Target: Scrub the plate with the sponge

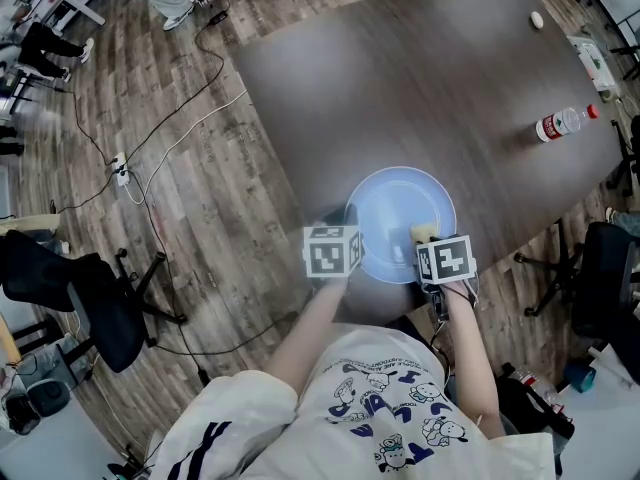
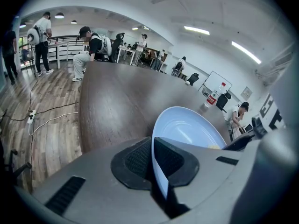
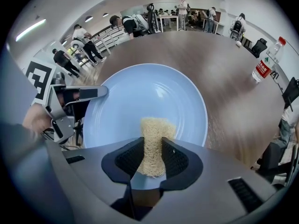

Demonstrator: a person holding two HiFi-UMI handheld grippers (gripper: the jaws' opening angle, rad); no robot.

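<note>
Left gripper (image 2: 153,158), right gripper (image 3: 151,156): both clamped.

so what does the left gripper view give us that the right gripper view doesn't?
Only the left gripper view: the left gripper shut on the near rim of the blue plate, seen edge-on between its pads.
Only the right gripper view: the right gripper shut on the sponge, which sits over the plate's inside.
Both: the plate, the dark table, the water bottle and people in the background.
</note>
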